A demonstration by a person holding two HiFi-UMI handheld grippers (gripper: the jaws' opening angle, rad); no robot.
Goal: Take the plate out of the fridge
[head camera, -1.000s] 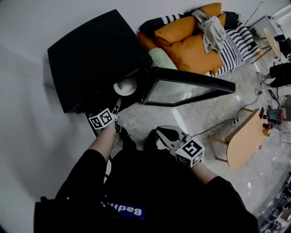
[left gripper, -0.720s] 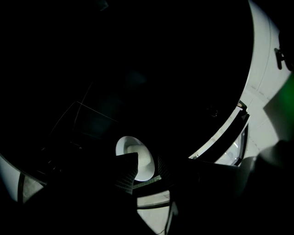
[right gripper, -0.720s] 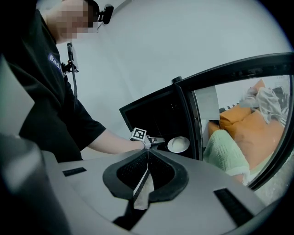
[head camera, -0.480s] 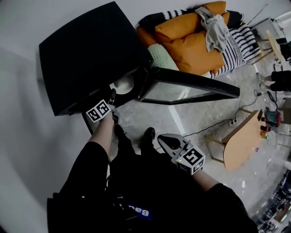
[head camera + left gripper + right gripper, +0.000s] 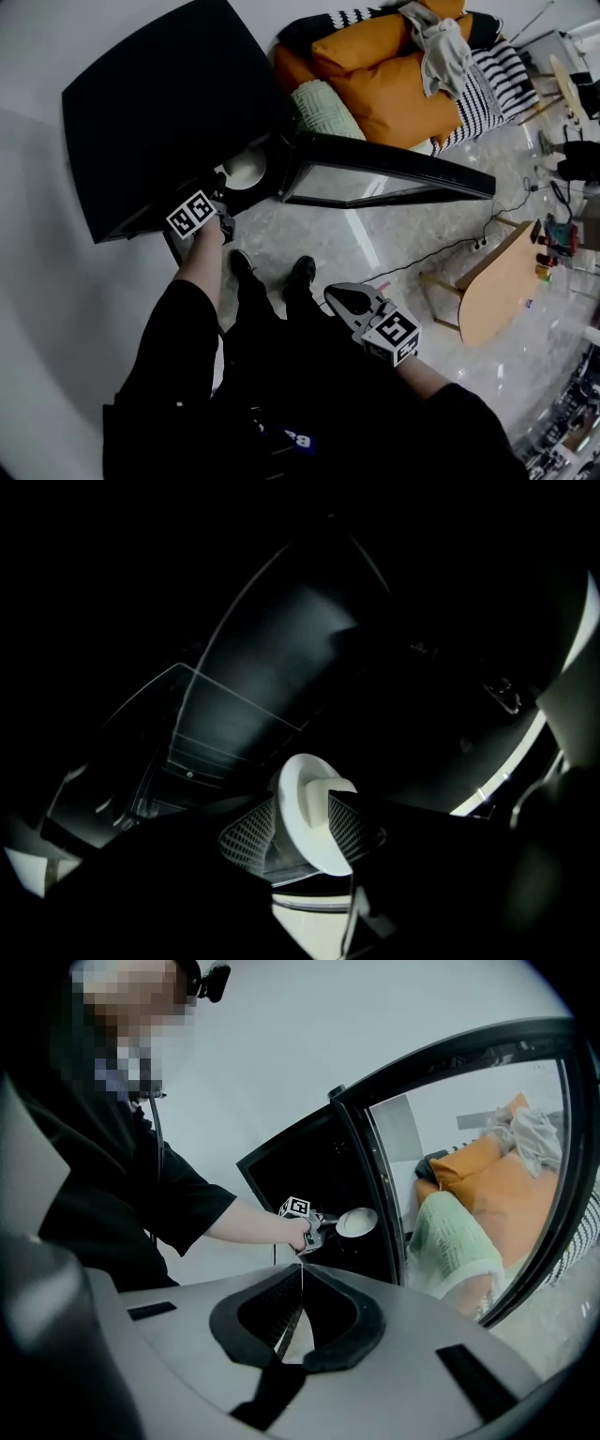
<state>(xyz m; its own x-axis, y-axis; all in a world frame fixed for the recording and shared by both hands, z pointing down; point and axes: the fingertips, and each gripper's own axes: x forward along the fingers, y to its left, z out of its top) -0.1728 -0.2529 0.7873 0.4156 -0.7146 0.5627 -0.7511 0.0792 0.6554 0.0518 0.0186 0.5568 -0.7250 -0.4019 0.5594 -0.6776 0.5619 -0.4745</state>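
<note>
The plate [image 5: 244, 169] is still inside the fridge [image 5: 150, 103]. It shows as a pale disc just within the open front, to the left of the glass door [image 5: 384, 173], which swings out to the right. In the head view the left gripper [image 5: 223, 192] has gone in closer and lower over the last second, and its tip is now right at the near edge of the plate. The plate has kept its place in the fridge. The right gripper [image 5: 339, 298] hangs low in front of the person, over the floor and well apart from the fridge.

The left gripper view looks into the dark interior. There the plate [image 5: 312, 820] stands edge-on between the two mesh pads [image 5: 248, 836], one pad on each side of its rim. The jaws have just been opening and now stand wide. They straddle the rim without pinching it, so the plate is between them but not yet grasped.

In the right gripper view, that gripper's own jaws are clenched tip to tip with nothing between them. Far beyond them the left gripper [image 5: 323, 1227] can be seen at the fridge mouth, with the plate [image 5: 357, 1222] at its tip.

To my eye the reach is done and the grasp is not. The widened jaws look like the set-up for closing on the rim. Only after that could the plate be drawn out towards the near side, past the door.
</note>
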